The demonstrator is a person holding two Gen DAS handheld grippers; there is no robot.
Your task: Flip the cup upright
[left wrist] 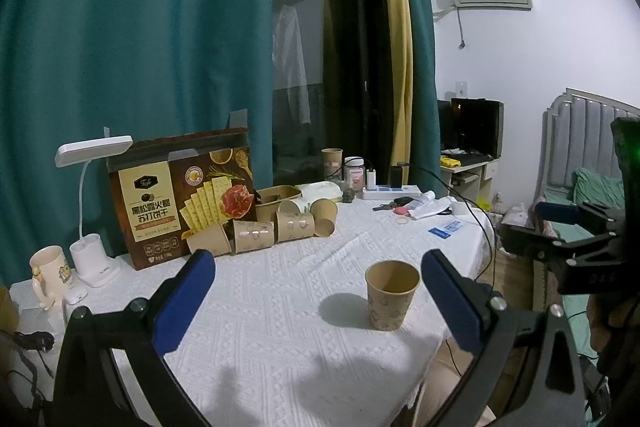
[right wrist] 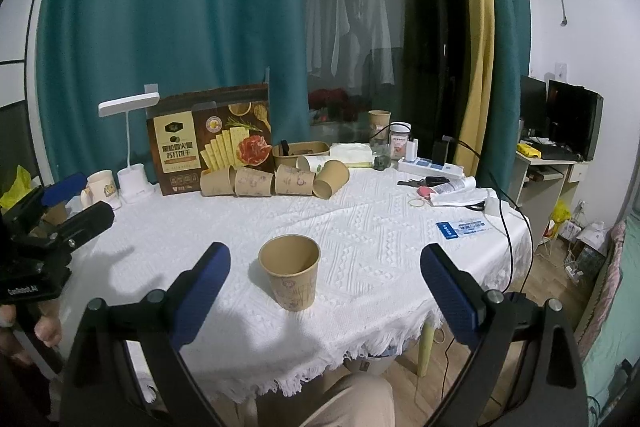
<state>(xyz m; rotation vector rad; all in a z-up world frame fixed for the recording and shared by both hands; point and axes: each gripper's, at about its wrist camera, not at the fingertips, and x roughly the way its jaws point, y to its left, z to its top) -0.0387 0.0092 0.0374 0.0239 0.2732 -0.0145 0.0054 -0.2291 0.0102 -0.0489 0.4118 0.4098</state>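
Brown paper cup (right wrist: 289, 277) standing upright on the white tablecloth (right wrist: 360, 227), mouth up, at 11 o'clock between the released right gripper (right wrist: 325, 267) fingers, touching neither, left gripper (left wrist: 319, 269) also spread wide, cup (left wrist: 391, 294) at its 1 o'clock, more cups lying at 12 o'clock by the cracker box (right wrist: 210, 139)

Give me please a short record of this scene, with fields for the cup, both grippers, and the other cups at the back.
cup: brown paper cup stands upright, mouth up, alone on the white patterned tablecloth
left gripper: open, holds nothing
right gripper: open, holds nothing, cup apart from both fingers
back cups: row of brown paper cups lying on their sides before the brown cracker box
task state: looks done
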